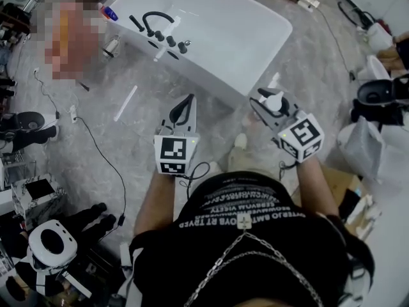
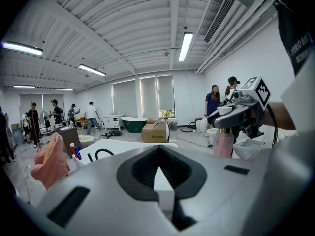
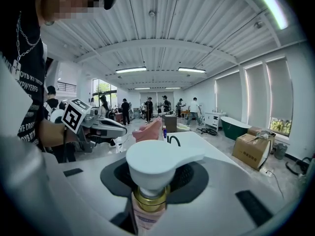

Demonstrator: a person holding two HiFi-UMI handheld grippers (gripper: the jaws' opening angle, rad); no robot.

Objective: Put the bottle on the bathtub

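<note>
Fingers, right gripper [image 3: 156,183]: clamped on the neck of the pump bottle [image 3: 150,171], just under its white pump head. The gold collar sits level with the pads, and the pink body hangs below them.
Fingers, left gripper [image 2: 159,156]: tips drawn together, nothing between them.
Bottle position: upright, carried in the air by the right fingers, touching nothing else and not on the tub.
White bathtub [image 1: 246,40]: stands on the grey floor [image 1: 211,117] ahead of both sets of fingers. In the head view its near edge lies close in front of the right fingertips.
Faucet [image 1: 156,21]: black and arched, on the tub's far deck with black knobs beside it, well ahead of the left fingers.
Pink cloth [image 2: 51,163]: at the tub's far end, ahead and to the left of the left fingers.
Small bottles [image 2: 75,151]: two, one of them blue, just beside the cloth.
Cardboard box [image 2: 155,132]: on the floor beyond the tub, straight ahead of the left fingers.
Green bathtub [image 2: 133,123]: far back by the windows.
People: several standing in the background of both gripper views.
</note>
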